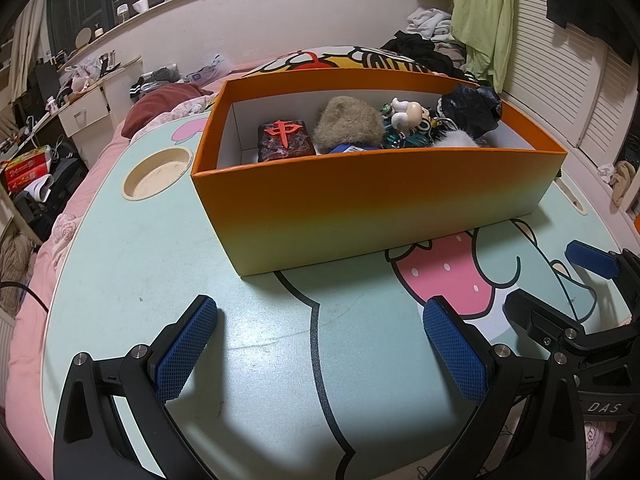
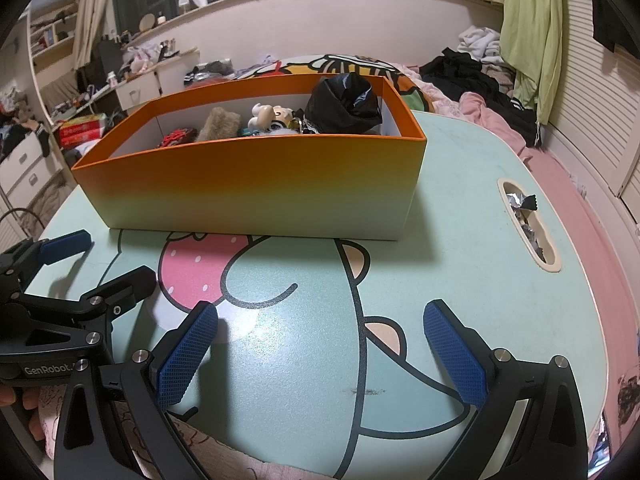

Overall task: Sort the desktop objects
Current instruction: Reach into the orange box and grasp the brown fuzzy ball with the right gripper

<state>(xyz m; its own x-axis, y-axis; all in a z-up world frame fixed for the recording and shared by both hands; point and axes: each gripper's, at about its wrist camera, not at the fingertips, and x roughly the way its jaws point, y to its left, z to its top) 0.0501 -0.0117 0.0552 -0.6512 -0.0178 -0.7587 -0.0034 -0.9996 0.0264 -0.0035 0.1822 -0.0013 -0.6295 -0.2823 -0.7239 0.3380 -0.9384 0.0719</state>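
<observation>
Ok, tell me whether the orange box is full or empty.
Partly full: the orange box holds a red-marked block, furry lump and black bundle.

A mint-green counter (image 1: 160, 248) printed with a cartoon strawberry (image 1: 444, 280) stands over a bed with pink bedding (image 2: 560, 184). A round cup recess (image 1: 157, 174) is set into the counter's left side, and a slot (image 2: 528, 224) holding crumpled foil wrappers into its right. Behind, a green garment (image 2: 528, 32) hangs beside louvred doors (image 2: 600, 92), with dark clothes (image 2: 472, 76) heaped on the bed.
</observation>
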